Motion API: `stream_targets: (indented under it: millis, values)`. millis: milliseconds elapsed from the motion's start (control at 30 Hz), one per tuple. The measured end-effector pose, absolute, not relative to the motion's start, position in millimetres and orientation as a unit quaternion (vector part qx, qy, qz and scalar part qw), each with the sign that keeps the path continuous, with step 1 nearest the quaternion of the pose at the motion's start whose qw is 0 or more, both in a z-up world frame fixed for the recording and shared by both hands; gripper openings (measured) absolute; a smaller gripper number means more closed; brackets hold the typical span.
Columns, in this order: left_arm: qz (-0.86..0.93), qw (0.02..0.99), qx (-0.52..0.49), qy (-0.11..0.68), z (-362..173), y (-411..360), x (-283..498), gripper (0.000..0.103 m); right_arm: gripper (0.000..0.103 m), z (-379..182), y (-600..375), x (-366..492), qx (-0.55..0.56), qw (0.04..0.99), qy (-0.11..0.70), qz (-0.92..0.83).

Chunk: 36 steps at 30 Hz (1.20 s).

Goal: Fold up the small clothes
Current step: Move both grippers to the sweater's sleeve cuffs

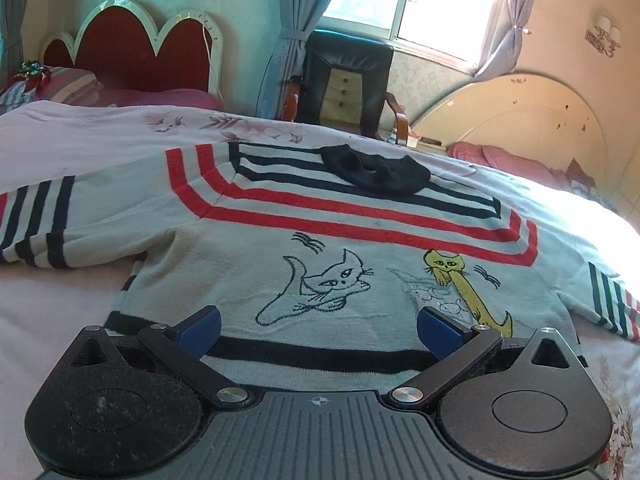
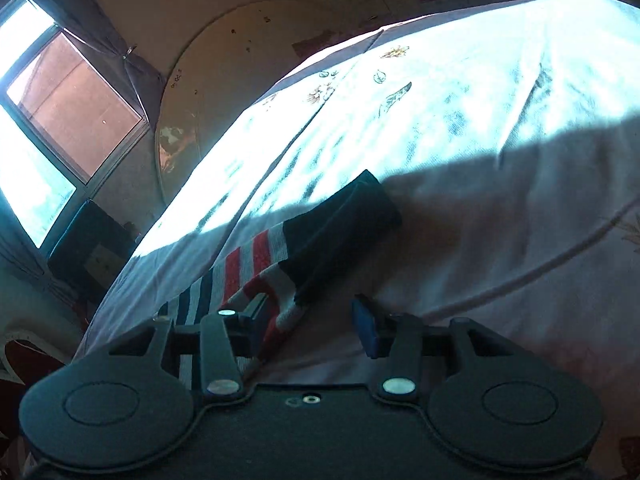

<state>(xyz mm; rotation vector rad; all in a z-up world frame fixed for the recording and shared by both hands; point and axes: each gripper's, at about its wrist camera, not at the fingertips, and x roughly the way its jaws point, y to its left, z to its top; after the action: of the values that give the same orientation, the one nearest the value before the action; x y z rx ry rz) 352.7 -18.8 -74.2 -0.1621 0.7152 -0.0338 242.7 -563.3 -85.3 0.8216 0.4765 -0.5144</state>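
Note:
A small light-grey sweater (image 1: 320, 248) with red and navy stripes, cat drawings and a black collar (image 1: 376, 174) lies flat, front up, on the bed. My left gripper (image 1: 318, 330) is open, hovering over the sweater's bottom hem, with blue pads either side of the hem's middle. In the right wrist view a striped sleeve (image 2: 256, 276) with a black cuff (image 2: 348, 224) lies on the sheet. My right gripper (image 2: 310, 326) is open over that sleeve, near the cuff; its left finger sits over the stripes, its right pad (image 2: 366, 330) over the sheet.
The bed has a pale floral sheet (image 1: 120, 132). A red scalloped headboard (image 1: 132, 52) and pillows stand at the far left. A black armchair (image 1: 344, 80) sits under the window. A second bed with a cream arched headboard (image 1: 532, 120) is at the right.

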Motion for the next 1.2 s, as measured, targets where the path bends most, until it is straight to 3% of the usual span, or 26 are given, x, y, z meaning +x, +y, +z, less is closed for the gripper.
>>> stream_targets:
  millis: [133,233,400,567,900,1033,1200]
  values:
    - [-0.019,0.931,-0.068,0.358,-83,-24,372,0.103,0.040,-88,-570,247,0.391,0.863,0.216,-0.237]
    - [-0.018,0.930,-0.057,0.364,-84,-22,381,0.103,0.008,-85,-570,261,0.359,0.871,0.232,-0.241]
    - [-0.020,0.925,-0.035,0.377,-83,-9,386,0.103,0.008,-55,-537,285,0.293,0.911,0.214,-0.196]
    - [0.004,0.920,-0.044,0.390,-83,20,383,0.103,0.008,-33,-430,330,0.181,0.953,0.237,-0.051]
    - [0.028,0.922,-0.081,0.378,-71,61,367,0.103,0.008,-77,-242,378,0.115,0.916,0.352,0.157]
    - [0.002,0.922,-0.105,0.372,-74,51,376,0.103,0.026,-74,-230,371,0.094,0.923,0.334,0.167]
    - [-0.084,0.911,-0.183,0.360,-82,15,403,0.102,0.030,-66,-260,349,0.106,0.928,0.313,0.172]
